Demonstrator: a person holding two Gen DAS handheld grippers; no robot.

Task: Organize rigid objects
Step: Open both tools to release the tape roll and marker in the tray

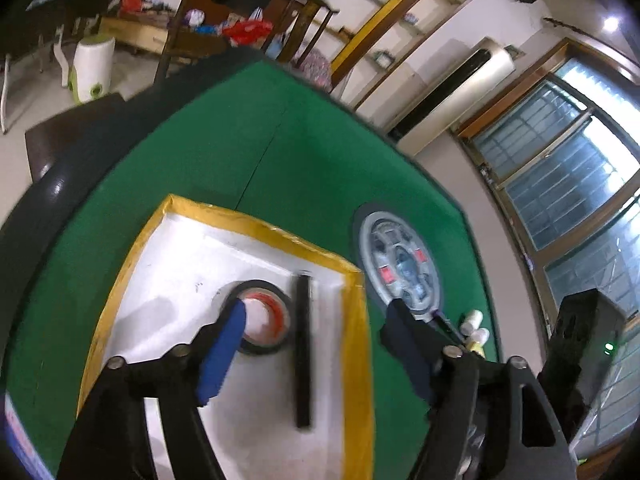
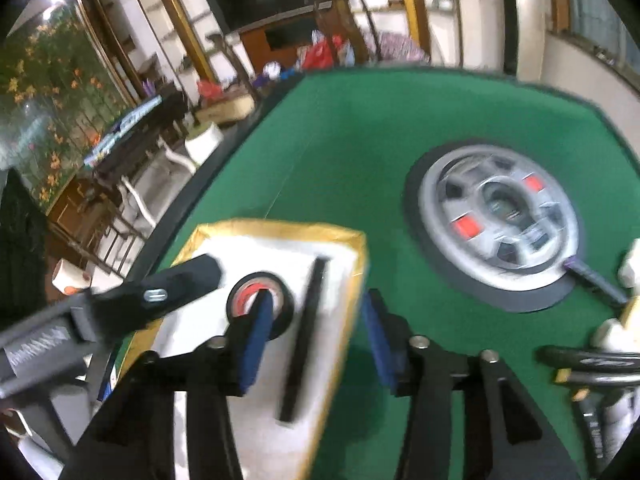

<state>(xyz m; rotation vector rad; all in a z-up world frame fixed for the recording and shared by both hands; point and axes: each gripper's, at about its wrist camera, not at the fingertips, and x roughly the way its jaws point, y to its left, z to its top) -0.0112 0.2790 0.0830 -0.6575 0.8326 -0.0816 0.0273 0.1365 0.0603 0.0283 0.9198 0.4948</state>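
**Tape and bar lie in tray as both grippers stand open**

A white tray (image 1: pixel 352 320) with a yellow rim sits on the green surface (image 1: pixel 280 160); inside it a roll of black tape (image 1: pixel 276 312) with a red core lies flat, and just to its right a black bar (image 1: pixel 303 352) lies lengthwise, near to far, close to the tray's right wall; the left gripper (image 1: pixel 316 328) hangs over the tray with its blue fingers (image 1: pixel 224 352) spread wide and nothing between the pads; the right gripper (image 2: pixel 316 336) stands with fingers (image 2: pixel 256 344) partly apart, empty, the bar seen beneath the gap; a round grey panel (image 1: pixel 400 264) with red buttons is set in the surface to the right of the tray; small white bottles (image 1: pixel 474 328) cluster at the near right.
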